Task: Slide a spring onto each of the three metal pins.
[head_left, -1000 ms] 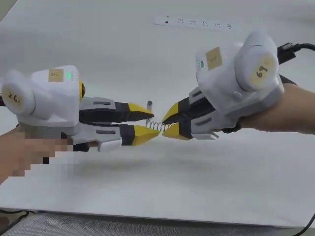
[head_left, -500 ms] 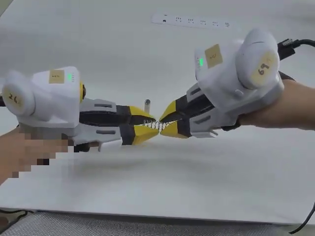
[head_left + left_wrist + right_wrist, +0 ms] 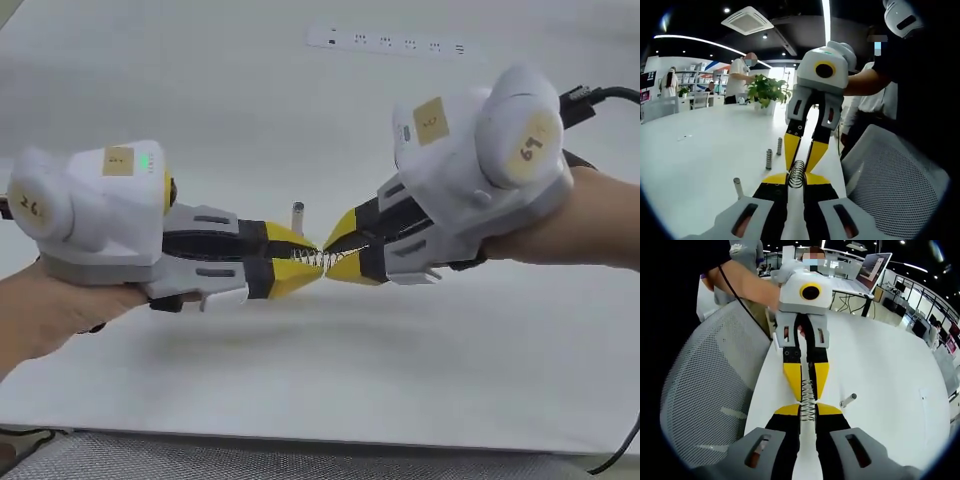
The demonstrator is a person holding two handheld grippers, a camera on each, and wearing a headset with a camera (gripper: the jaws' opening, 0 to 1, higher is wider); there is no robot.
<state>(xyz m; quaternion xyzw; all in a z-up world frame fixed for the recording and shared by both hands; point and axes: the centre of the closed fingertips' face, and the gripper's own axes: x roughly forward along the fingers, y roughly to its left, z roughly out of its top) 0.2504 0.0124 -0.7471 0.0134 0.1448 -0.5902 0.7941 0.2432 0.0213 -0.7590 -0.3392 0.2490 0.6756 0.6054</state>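
The white tabletop point(image 3: 450, 360) carries the work, and above it the two grippers meet nose to nose, just in front of the one bare pin point(image 3: 298, 212). The left gripper point(image 3: 796, 179) comes in level from the bare pin's left. The right gripper point(image 3: 807, 411) slopes down from its right. Beyond the bare pin, seen from the left gripper view, stand two more pins point(image 3: 769, 159) point(image 3: 779, 145), each already wearing its coil, so by my reckoning two of three are done. Smallest of all, the last spring point(image 3: 316, 259) hangs in the air between the tips. Each gripper looks clamped on one end, though the right's hold is harder to judge. I take this for a handover, or a re-grip, to line the coil up with the bare pin.
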